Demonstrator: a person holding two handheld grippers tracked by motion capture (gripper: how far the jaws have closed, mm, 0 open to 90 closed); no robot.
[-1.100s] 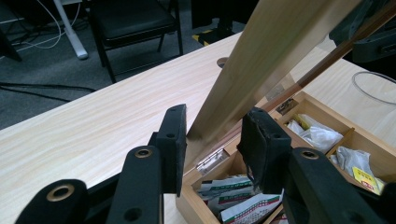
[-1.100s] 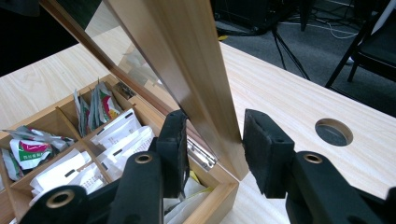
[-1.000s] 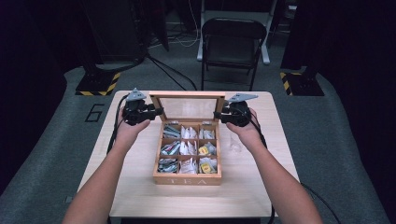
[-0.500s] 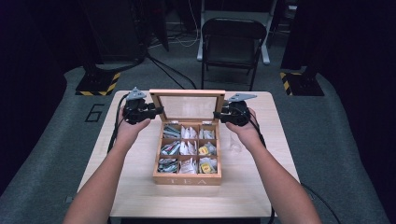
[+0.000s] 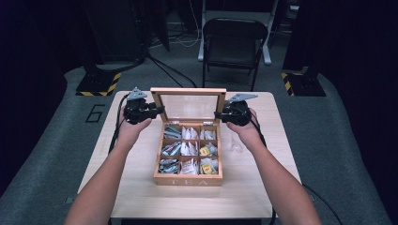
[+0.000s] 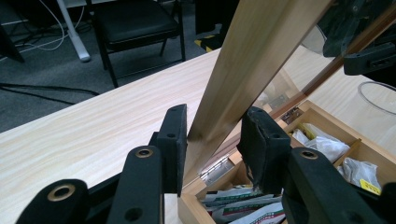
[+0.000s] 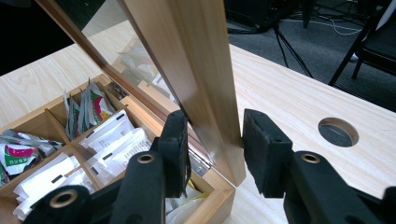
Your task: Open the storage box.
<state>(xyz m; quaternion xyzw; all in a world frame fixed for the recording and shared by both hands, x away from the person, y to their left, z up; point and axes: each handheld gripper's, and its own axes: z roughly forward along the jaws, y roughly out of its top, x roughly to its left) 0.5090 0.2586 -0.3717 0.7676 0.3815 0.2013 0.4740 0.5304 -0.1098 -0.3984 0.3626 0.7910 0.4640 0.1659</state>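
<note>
A wooden tea box (image 5: 187, 180) sits mid-table, its compartments packed with tea bags (image 5: 187, 150). Its glass-paned lid (image 5: 187, 91) stands raised at the back. My left gripper (image 5: 159, 110) is shut on the lid's left side rail, and my right gripper (image 5: 218, 114) is shut on the right rail. In the left gripper view the lid's wooden rail (image 6: 247, 56) runs up between the pads of the left gripper (image 6: 215, 112), above the tea bags (image 6: 243, 205). The right gripper view has the right gripper (image 7: 215, 116) clamping the other rail (image 7: 187, 51), with tea bags (image 7: 112, 140) to its left.
The light wooden table (image 5: 131, 187) has a round hole (image 7: 338, 131) near its far right corner. A clear cup (image 5: 237, 145) stands just right of the box, under my right wrist. A black chair (image 5: 234, 37) stands beyond the table's far edge.
</note>
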